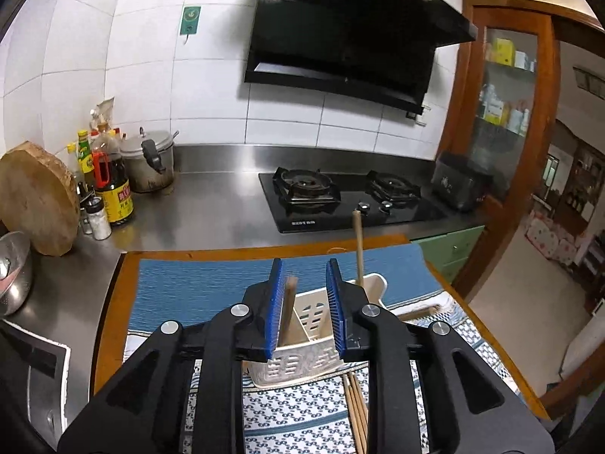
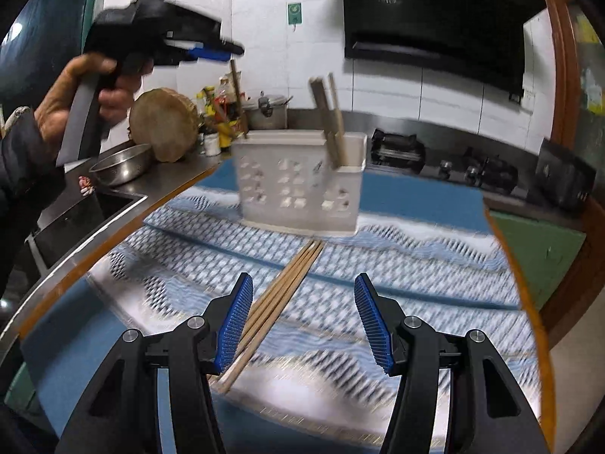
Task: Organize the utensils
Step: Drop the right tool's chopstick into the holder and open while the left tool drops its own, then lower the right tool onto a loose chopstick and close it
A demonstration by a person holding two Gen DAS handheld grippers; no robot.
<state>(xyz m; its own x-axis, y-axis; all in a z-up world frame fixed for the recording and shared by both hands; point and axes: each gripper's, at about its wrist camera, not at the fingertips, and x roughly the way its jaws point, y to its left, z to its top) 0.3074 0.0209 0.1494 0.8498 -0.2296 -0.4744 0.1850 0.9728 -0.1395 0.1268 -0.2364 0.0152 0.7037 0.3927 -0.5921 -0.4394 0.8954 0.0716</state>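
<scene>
A white perforated utensil holder [image 2: 298, 185] stands on the patterned cloth; it also shows under my left gripper [image 1: 302, 321]. Chopsticks [image 2: 332, 121] stand in its right compartment. One dark chopstick [image 2: 238, 98] stands at its left end; in the left wrist view it [image 1: 289, 310] rests beside the left pad. My left gripper [image 1: 304, 295] is open above the holder; it appears at upper left in the right wrist view [image 2: 211, 51]. Several loose chopsticks [image 2: 280, 299] lie on the cloth. My right gripper [image 2: 302, 321] is open, empty, just right of them.
A blue mat [image 1: 211, 283] and patterned cloth [image 2: 416, 276] cover a wooden board. Behind are a gas stove [image 1: 340, 200], pot [image 1: 149, 162], sauce bottles [image 1: 113, 193], round chopping block [image 1: 36, 196], steel bowl [image 2: 121, 164] and sink [image 2: 75, 223].
</scene>
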